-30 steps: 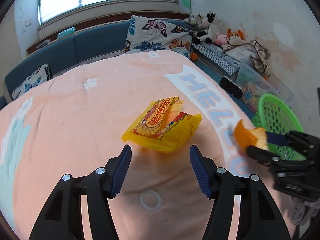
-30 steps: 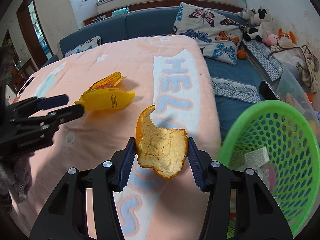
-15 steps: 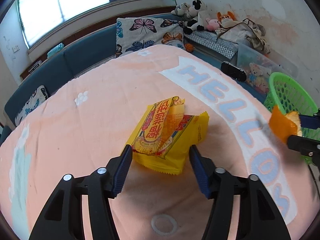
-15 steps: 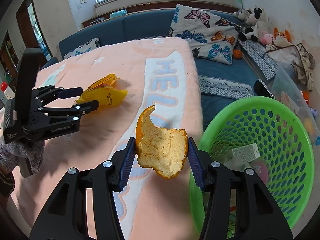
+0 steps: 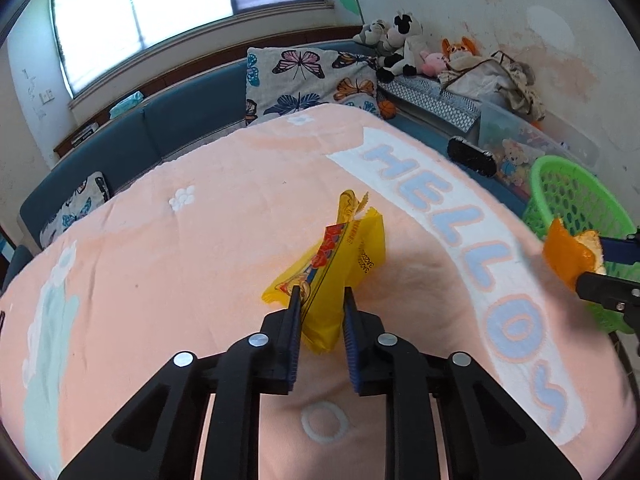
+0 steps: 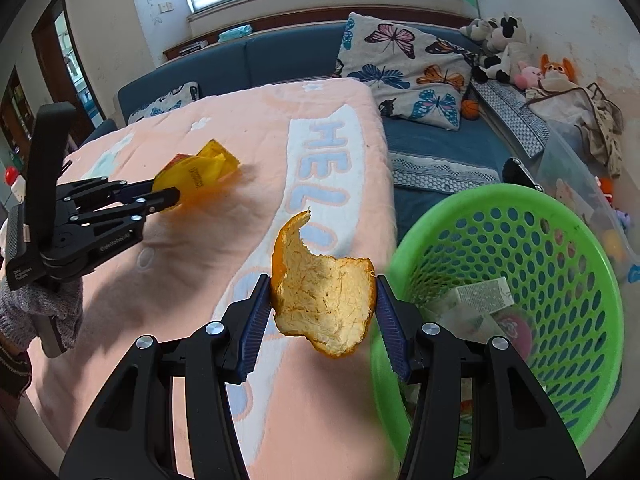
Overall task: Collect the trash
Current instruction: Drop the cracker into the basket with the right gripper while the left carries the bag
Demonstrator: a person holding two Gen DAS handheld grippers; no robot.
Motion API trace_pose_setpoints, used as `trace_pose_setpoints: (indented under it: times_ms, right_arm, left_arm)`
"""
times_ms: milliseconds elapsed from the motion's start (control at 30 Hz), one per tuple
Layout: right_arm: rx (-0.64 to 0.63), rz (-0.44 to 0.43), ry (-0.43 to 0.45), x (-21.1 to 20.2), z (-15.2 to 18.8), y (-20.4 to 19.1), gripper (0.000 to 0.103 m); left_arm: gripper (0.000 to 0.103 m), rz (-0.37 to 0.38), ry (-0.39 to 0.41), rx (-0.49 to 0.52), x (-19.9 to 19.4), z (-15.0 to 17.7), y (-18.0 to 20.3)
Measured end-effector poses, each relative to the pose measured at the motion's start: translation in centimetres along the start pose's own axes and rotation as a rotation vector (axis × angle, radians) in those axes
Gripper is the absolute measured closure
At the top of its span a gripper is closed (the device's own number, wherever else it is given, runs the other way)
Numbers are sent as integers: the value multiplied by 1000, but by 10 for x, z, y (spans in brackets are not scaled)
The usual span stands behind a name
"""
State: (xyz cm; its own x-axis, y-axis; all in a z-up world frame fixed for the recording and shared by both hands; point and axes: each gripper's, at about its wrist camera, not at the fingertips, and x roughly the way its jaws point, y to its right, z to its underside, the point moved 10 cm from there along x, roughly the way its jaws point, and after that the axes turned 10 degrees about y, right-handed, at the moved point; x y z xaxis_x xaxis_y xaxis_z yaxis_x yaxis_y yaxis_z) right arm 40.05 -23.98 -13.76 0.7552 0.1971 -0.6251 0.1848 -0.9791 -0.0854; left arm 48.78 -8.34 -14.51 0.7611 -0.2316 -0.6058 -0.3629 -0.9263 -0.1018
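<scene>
My left gripper (image 5: 320, 304) is shut on a yellow snack wrapper (image 5: 340, 256), which is crumpled and tilted up off the pink blanket (image 5: 160, 264). The same wrapper (image 6: 196, 174) shows in the right wrist view, held by the left gripper (image 6: 168, 196). My right gripper (image 6: 322, 300) is shut on a piece of orange peel (image 6: 324, 300) and holds it in the air at the bed's edge, just left of a green mesh basket (image 6: 560, 248). The peel (image 5: 568, 252) and basket (image 5: 576, 196) also show at the right of the left wrist view.
The basket holds a paper carton (image 6: 484, 296) and other scraps. A blue sofa with a butterfly pillow (image 5: 308, 76) lies behind the bed. Plush toys (image 5: 400, 44), a clear storage box (image 5: 532, 148) and a black device (image 5: 472, 156) sit beyond the basket.
My left gripper moved onto the yellow wrapper, shut on it and lifted its end. My right gripper carried the peel rightward, closer to the green basket.
</scene>
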Motion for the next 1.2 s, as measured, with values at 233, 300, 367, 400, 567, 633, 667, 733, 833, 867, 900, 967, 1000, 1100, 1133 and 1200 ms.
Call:
trace_pose_setpoints:
  times_ms: [233,300,367,400,567,633,667,733,833,867,900,967,1000,1100,1133,1200]
  right_arm:
    - [7,18,17,-21,5,12,51]
    - [10,28,22,-29,8,18,51]
    - [14,38,27,-35,11,25,51]
    - [19,43,30,-38,12,30,51]
    - [45,78,37,-55,20,56,51]
    - [53,97,41,-63,23,66,51]
    - [57,104,41,-65,25,71,51]
    - [68,123,41,-70,29,82,51]
    - [84,150,37,-76,35,98,51]
    - [88,159,35,-77,37,103,50]
    - [91,165,36,-79,38,106,49]
    - [103,176,34,-82,42,114,49]
    - [106,179,33,-83,43,116,49]
    - [113,190,31,-86,48,121,49]
    - [115,191,31,-87,48,121,49]
    - [120,192,32,-88,48,123,49]
  left_arm:
    - [85,21,9,-20,-25,6,15]
    - [85,37,11,-36,-33,6,22]
    - [86,52,20,-41,-42,6,30]
    - [86,64,22,-46,-45,6,34]
    - [86,116,38,-47,-61,2,62]
    - [86,136,42,-42,-66,0,75]
    - [86,143,45,-41,-67,-1,80]
    - [86,162,50,-36,-71,-4,93]
    - [86,182,58,-25,-75,-9,108]
    - [86,189,60,-23,-76,-11,112]
    - [86,200,63,-24,-77,-13,118]
    - [86,214,66,-21,-79,-16,127]
    - [86,219,69,-18,-80,-18,131]
    - [86,238,75,-7,-83,-23,145]
    - [86,243,77,-3,-84,-25,149]
    - [86,254,78,0,-84,-28,155]
